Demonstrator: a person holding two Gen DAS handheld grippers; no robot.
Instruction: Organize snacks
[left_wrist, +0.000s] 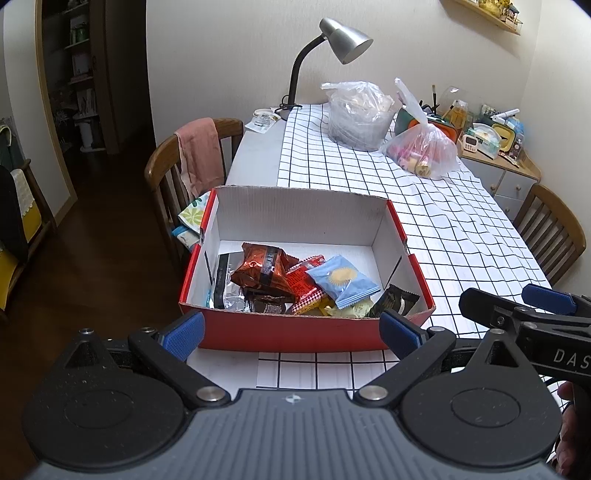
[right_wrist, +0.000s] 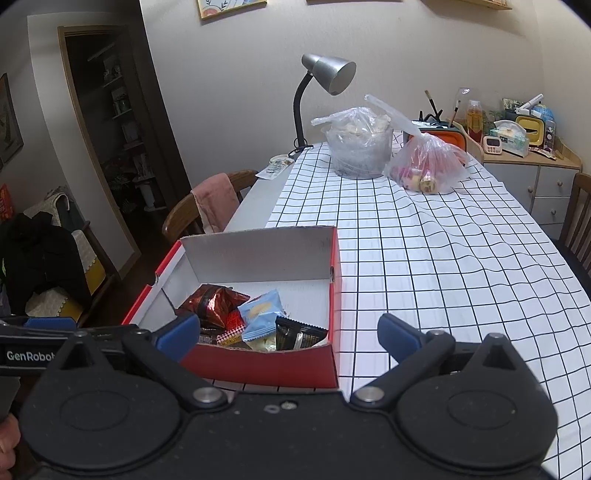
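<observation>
Both the left gripper (left_wrist: 291, 334) and the right gripper (right_wrist: 289, 338) hang spread wide and empty before the red box (left_wrist: 295, 332) of snack packets (left_wrist: 341, 278) on the checked tablecloth (left_wrist: 443, 221), two plastic bags (left_wrist: 421, 151) beyond.

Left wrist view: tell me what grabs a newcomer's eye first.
The red box at the table's near left edge, holding a heap of snack packets with a light blue packet on top. Behind it, a silver desk lamp leans over two plastic bags at the far end of the checked tablecloth.
</observation>
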